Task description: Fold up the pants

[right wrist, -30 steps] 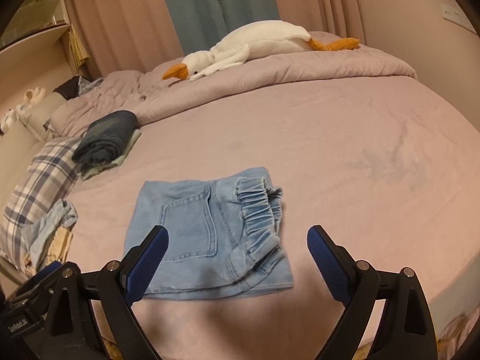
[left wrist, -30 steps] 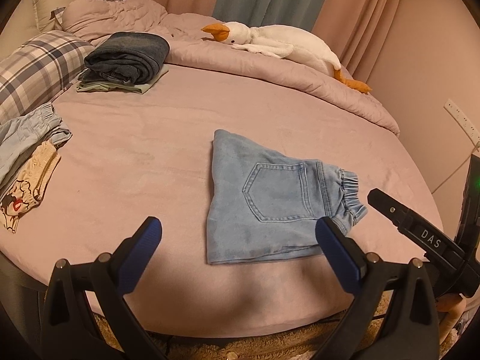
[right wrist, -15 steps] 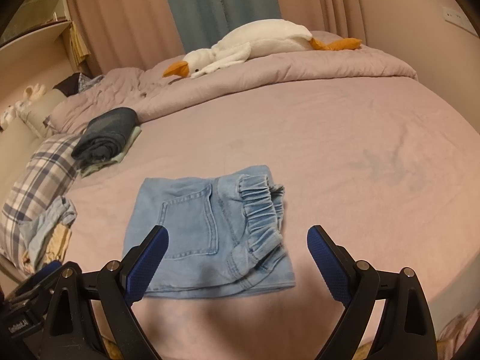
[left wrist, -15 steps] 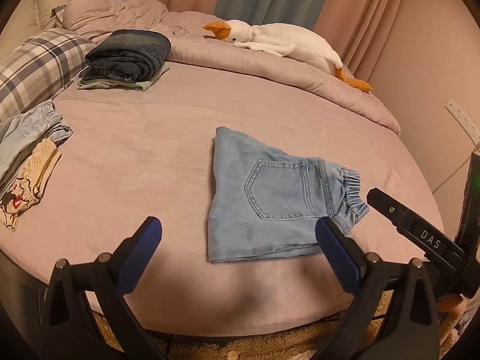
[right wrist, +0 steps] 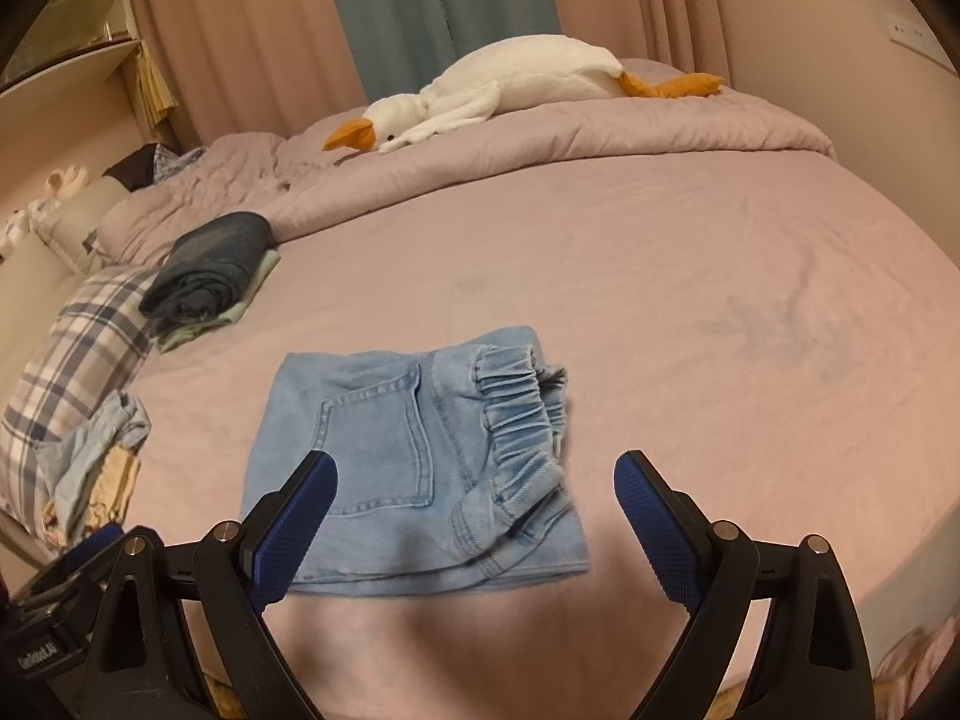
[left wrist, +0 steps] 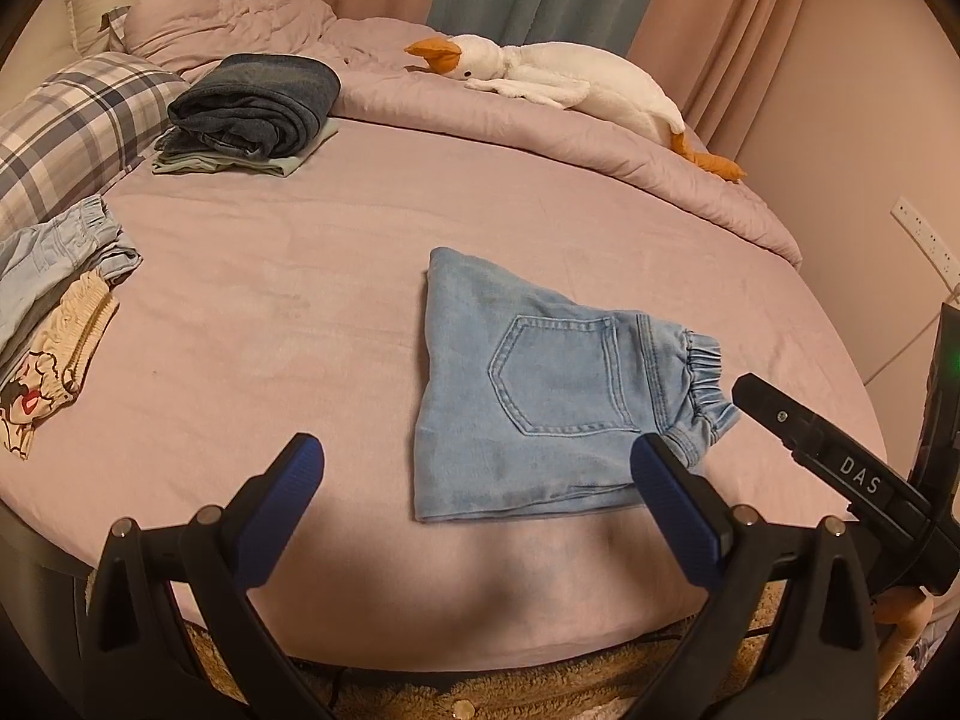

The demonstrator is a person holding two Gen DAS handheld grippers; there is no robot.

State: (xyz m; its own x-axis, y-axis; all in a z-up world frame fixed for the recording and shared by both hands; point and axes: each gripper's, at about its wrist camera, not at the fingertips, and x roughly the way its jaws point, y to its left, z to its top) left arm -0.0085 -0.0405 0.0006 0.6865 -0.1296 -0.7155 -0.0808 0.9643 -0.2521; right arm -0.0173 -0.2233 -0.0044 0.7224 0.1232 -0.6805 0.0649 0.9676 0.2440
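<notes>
Hardly anything has shifted since a moment ago: the folded light-blue denim pants (left wrist: 540, 396) still lie flat on the bed (left wrist: 288, 300), just beyond both hand-held grippers, left (left wrist: 480, 480) and right (right wrist: 474, 492), each gaping wide and empty.

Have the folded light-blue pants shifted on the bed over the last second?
No. The light-blue pants lie in the same spot and shape relative to the dark folded stack and the plush goose; only the cameras drifted slightly.
</notes>
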